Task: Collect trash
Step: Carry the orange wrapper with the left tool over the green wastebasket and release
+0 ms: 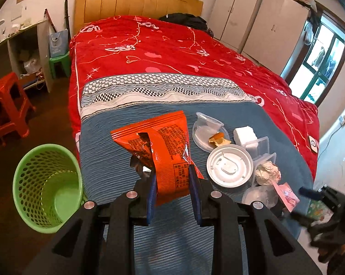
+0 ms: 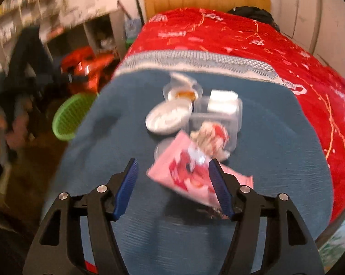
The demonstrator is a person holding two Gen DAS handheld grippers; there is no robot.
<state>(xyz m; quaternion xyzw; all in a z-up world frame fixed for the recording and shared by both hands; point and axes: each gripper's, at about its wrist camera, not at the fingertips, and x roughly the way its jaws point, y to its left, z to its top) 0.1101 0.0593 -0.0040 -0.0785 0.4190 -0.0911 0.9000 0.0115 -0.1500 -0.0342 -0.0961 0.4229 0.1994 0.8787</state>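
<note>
We saw the left tongs (image 1: 172, 178) clamped on an orange wrapper (image 1: 163, 146), held up above the blue blanket (image 1: 108, 142) at frame center. Green bin (image 1: 46, 190) stood on the floor at lower left, beside the bed. Right of the wrapper lay a clear cup (image 1: 206, 129) with peel, white lid (image 1: 229, 166), crumpled paper (image 1: 267, 173).

Right view was blurred. Right tongs (image 2: 172, 183) stood open, not gripping; pink wrapper (image 2: 190, 178) lay on the blanket between them, against the right finger. Lid (image 2: 167, 118) and bin (image 2: 71, 116) sat further up the frame.
</note>
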